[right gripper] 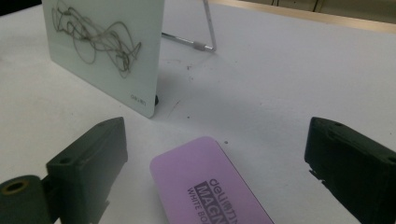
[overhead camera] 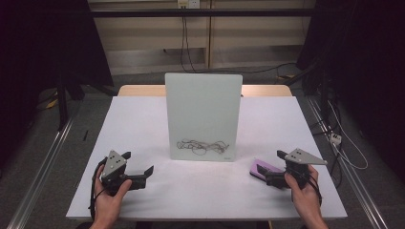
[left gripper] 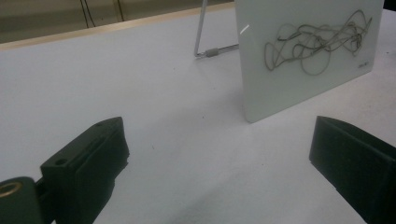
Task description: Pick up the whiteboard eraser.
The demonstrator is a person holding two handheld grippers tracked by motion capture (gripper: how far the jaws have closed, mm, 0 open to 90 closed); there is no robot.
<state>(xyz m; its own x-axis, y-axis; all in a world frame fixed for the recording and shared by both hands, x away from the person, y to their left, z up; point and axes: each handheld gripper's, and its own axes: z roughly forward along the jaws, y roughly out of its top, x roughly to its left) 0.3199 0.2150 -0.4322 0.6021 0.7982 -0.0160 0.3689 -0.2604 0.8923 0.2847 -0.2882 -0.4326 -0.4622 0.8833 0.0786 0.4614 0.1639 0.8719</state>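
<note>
We see a small whiteboard [overhead camera: 203, 114] standing upright near the middle of the white tabletop [overhead camera: 143, 119], propped from behind by a wire stand [left gripper: 205, 37]. Grey scribbles [overhead camera: 201, 146] sit low on its face, close to the bottom edge; small print in its lower corner is too small to read.

Left gripper [overhead camera: 142, 170]: held in the person's left hand [overhead camera: 111, 193], down and left of the whiteboard, well apart from it. Fingers [left gripper: 88, 158] spread wide, with bare tabletop between them. In the left gripper view the whiteboard's lower corner lies ahead, toward the right-hand finger.

Right gripper [overhead camera: 274, 167]: held in the right hand [overhead camera: 305, 193], down and right of the whiteboard. Fingers [right gripper: 88, 158] spread wide too, gripping nothing.

A purple whiteboard eraser [right gripper: 210, 186] lies flat on the tabletop, just off the whiteboard's lower right corner, not touching it. In the right gripper view it lies between the two fingers, nearer the left-hand one, with a gap on each side. Its label reads "WHITE BO…", the rest cut off by the frame edge. In the high view the eraser [overhead camera: 264, 168] lies partly under the right gripper's front end; we cannot tell from there whether gripper and eraser touch.

A grey three-cornered plate [overhead camera: 114, 162] tops the left gripper.
</note>
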